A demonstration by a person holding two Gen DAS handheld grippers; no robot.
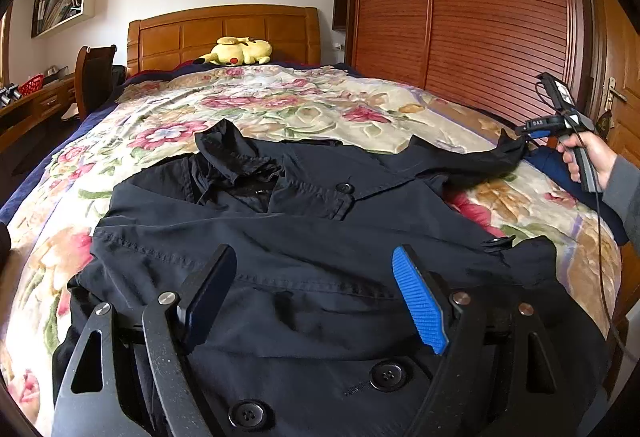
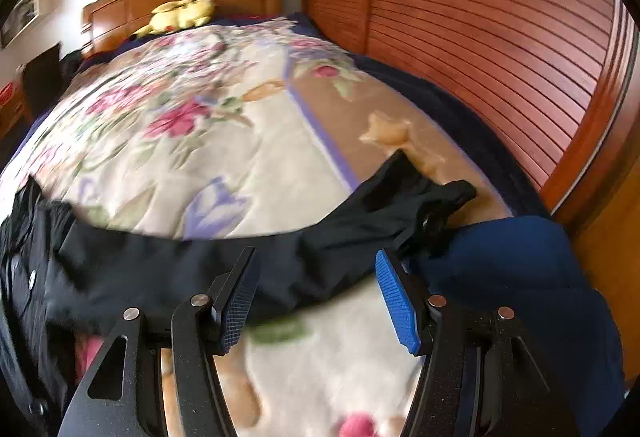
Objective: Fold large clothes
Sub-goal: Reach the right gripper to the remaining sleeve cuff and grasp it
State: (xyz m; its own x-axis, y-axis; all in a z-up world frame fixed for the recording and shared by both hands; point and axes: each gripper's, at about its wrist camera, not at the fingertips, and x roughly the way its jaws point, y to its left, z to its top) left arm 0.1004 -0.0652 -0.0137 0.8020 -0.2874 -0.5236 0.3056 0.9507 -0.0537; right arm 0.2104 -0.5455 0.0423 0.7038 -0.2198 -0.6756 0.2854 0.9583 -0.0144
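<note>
A black buttoned coat (image 1: 304,237) lies front-up on the floral bedspread (image 1: 248,105), collar toward the headboard. My left gripper (image 1: 314,257) hovers open over the coat's chest, nothing between its blue pads. One sleeve (image 1: 468,159) stretches right toward the bed's edge. There a hand holds my right gripper (image 1: 528,131) close by the cuff. In the right wrist view the right gripper (image 2: 316,257) stands open just above that sleeve (image 2: 360,229), and the cuff (image 2: 436,197) lies beyond its fingertips, not pinched.
A yellow plush toy (image 1: 240,51) lies by the wooden headboard (image 1: 224,33). A slatted wooden wardrobe (image 1: 480,17) runs along the bed's right side. A chair (image 1: 94,77) and desk stand at the left. Dark blue cloth (image 2: 520,277) hangs at the bed's right edge.
</note>
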